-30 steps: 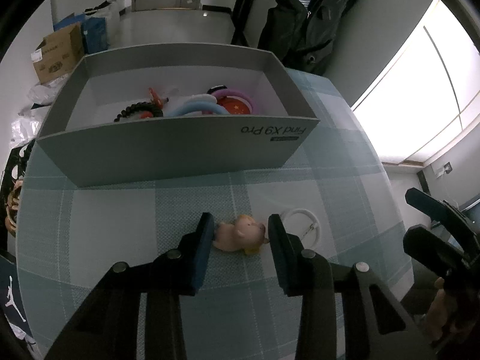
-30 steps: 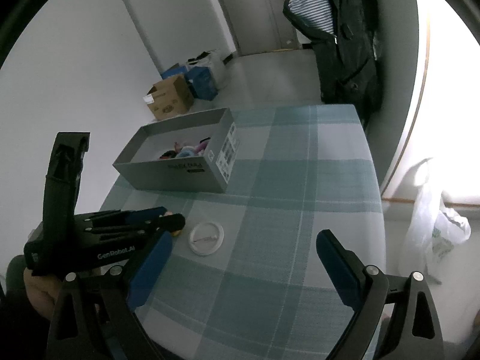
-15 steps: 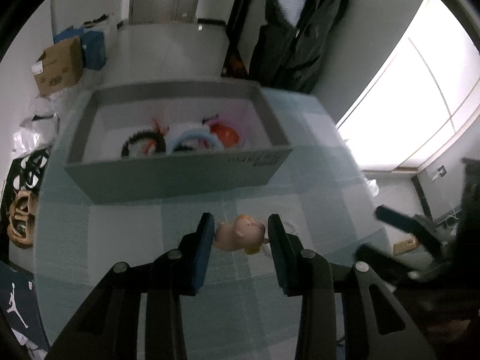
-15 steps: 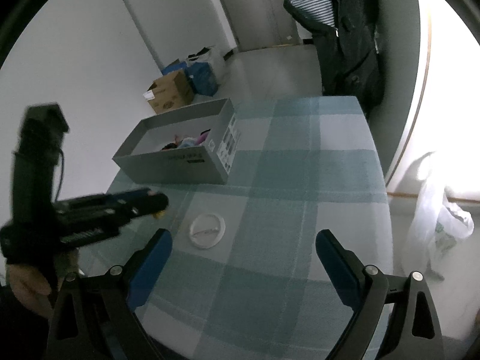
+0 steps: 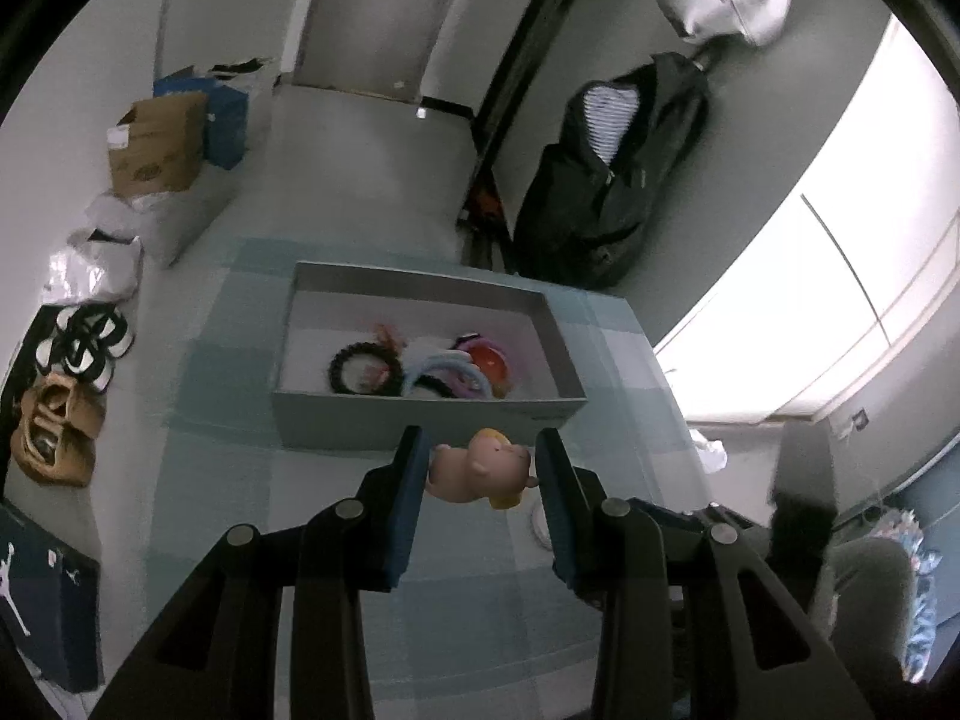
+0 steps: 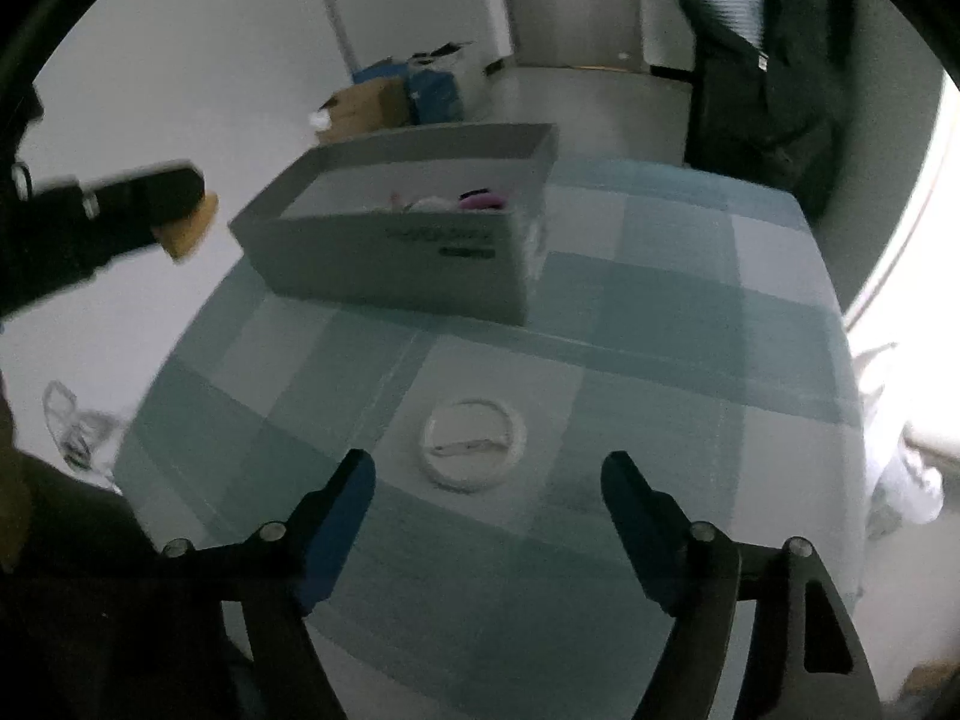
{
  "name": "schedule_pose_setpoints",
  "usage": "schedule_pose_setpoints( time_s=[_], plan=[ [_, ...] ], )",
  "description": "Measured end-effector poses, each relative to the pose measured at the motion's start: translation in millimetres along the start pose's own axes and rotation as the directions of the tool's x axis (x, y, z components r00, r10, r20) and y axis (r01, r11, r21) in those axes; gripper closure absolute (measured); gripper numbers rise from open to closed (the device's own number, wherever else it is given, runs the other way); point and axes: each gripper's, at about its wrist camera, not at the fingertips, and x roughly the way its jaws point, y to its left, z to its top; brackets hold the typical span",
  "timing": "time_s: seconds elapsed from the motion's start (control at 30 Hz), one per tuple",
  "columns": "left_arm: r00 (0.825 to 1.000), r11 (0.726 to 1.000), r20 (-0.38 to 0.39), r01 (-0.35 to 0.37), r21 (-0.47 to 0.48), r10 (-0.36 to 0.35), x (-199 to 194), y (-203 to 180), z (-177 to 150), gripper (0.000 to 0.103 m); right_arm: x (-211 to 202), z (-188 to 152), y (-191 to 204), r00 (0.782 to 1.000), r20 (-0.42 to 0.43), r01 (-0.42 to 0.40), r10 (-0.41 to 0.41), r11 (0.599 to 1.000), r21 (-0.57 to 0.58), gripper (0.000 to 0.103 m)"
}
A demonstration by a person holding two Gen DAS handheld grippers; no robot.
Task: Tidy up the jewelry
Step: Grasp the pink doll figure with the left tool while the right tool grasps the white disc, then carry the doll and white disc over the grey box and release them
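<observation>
My left gripper (image 5: 480, 471) is shut on a small pink pig-shaped charm (image 5: 480, 471) and holds it high above the table, just in front of the grey box (image 5: 420, 417). The box holds a black bead bracelet (image 5: 366, 367), pale blue and pink rings and a red item. In the right wrist view the left gripper (image 6: 186, 219) hangs in the air left of the box (image 6: 414, 264). My right gripper (image 6: 489, 480) is open and empty, low over a white ring-shaped badge (image 6: 474, 441) on the checked cloth.
The table has a teal-and-white checked cloth (image 6: 660, 312). A dark coat (image 5: 606, 180) hangs behind the table. Cardboard boxes (image 5: 159, 144), bags and shoes (image 5: 81, 342) lie on the floor to the left. A bright window is on the right.
My left gripper has risen with the pig charm, from the cloth to well above the table. My right gripper has moved forward and lower toward the white badge.
</observation>
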Motion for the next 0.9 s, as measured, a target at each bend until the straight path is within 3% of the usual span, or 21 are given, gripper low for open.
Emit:
schedule_pose_setpoints(
  time_s=[0.2, 0.33, 0.57, 0.9],
  plan=[
    [1.0, 0.999, 0.006, -0.027, -0.038, 0.027, -7, 15, 1, 0.072, 17, 3, 16, 0.993, -0.022, 0.112, -0.114, 0.991, -0.072, 0.033],
    [0.999, 0.999, 0.03, -0.024, -0.034, 0.025, -18, 14, 3, 0.072, 19, 5, 18, 0.99, -0.028, 0.139, -0.141, 0.989, -0.059, 0.036],
    [0.998, 0.999, 0.055, -0.031, -0.022, 0.033, -25, 15, 5, 0.072, 20, 8, 30, 0.991, -0.016, 0.13, -0.133, 0.985, -0.11, 0.062],
    [0.997, 0.999, 0.063, -0.036, -0.017, 0.037, -27, 13, 5, 0.072, 18, 11, 23, 0.997, -0.027, 0.075, -0.076, 0.997, -0.032, 0.062]
  ],
)
